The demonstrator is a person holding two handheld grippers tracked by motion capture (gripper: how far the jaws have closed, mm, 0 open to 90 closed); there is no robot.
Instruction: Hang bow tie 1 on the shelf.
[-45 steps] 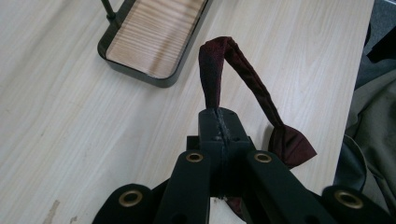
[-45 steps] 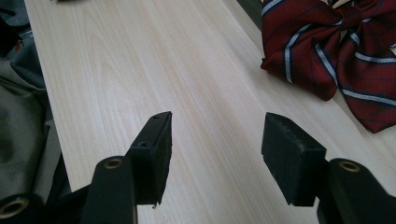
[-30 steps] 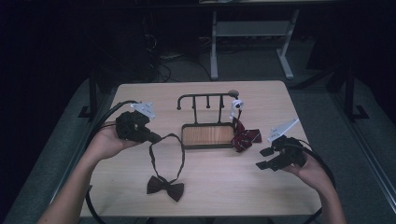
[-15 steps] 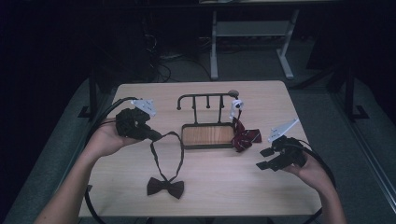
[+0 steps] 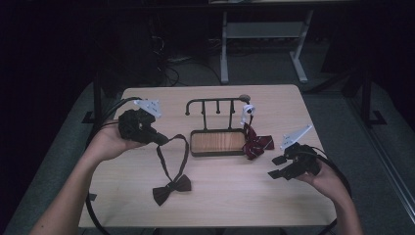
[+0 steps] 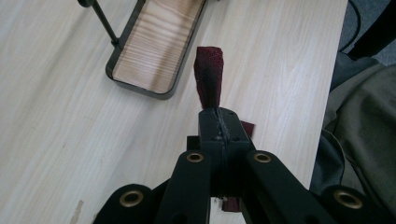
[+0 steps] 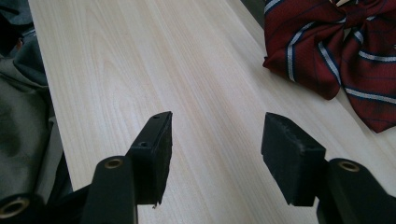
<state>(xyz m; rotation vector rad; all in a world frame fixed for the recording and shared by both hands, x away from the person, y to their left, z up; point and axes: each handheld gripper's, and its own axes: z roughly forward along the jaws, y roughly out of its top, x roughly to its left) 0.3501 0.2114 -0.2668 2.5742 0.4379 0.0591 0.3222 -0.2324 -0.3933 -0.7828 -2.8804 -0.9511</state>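
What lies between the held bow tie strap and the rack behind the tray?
Nothing visible does. The left gripper is shut on the strap of the dark bow tie, left of the tray. The table between the strap and the rack is bare; the striped bow tie hangs at the rack's far right end.

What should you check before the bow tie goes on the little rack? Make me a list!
1. Left gripper shut on the dark bow tie's strap: ok.
2. Bow lifted off the table: not ok, it lies there.
3. Rack hooks free: ok on the left; a striped bow tie hangs at the right end.
4. Right gripper open and holding nothing: ok.
5. Strap free of knots: cannot tell.
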